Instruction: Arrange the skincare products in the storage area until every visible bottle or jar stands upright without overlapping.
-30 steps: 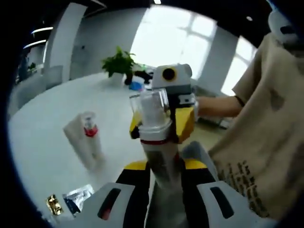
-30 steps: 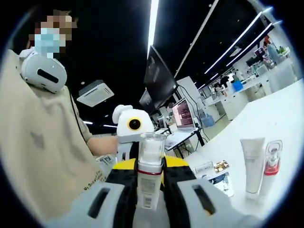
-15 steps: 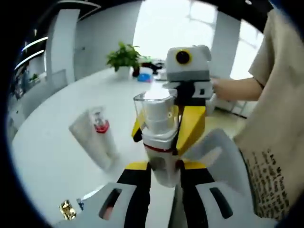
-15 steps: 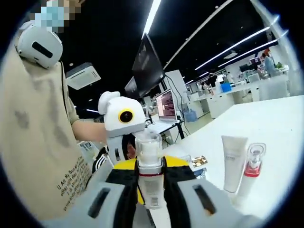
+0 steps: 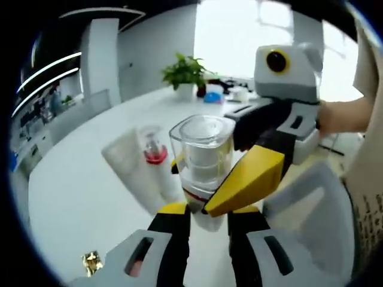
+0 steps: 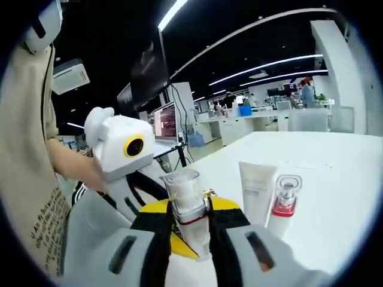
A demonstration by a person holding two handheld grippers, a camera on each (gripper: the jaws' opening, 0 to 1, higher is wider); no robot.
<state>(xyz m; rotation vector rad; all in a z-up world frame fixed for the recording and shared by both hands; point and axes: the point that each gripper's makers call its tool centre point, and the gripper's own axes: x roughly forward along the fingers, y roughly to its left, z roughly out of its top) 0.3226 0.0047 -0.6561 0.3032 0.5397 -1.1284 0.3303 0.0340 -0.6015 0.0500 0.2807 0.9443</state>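
left gripper view: left gripper (image 5: 203, 218) closed around the lower body of a clear-capped pump bottle (image 5: 202, 164), held upright between the jaws above the white table (image 5: 78, 197). right gripper (image 5: 263, 173), yellow and black, reaching in from the right and pressed against the same bottle at its far side. just behind and left, a white tube (image 5: 128, 170) and a red-collared bottle (image 5: 154, 156) standing side by side, touching or nearly so. a small gold sachet (image 5: 91, 260) lying flat near the bottom edge.

right gripper view: right gripper (image 6: 191, 230) clamped on the pump bottle (image 6: 187, 206), with the left gripper (image 6: 143, 194) opposite on it too. white tube (image 6: 257, 190) and red-collared bottle (image 6: 282, 203) upright just beside on the table (image 6: 335, 191).

judging by this: mid-transfer or joint carry of the bottle, not yet set down. next, lower onto bare table beside the standing pair, apart from both, base flat, then release one claw at a time to avoid tipping.
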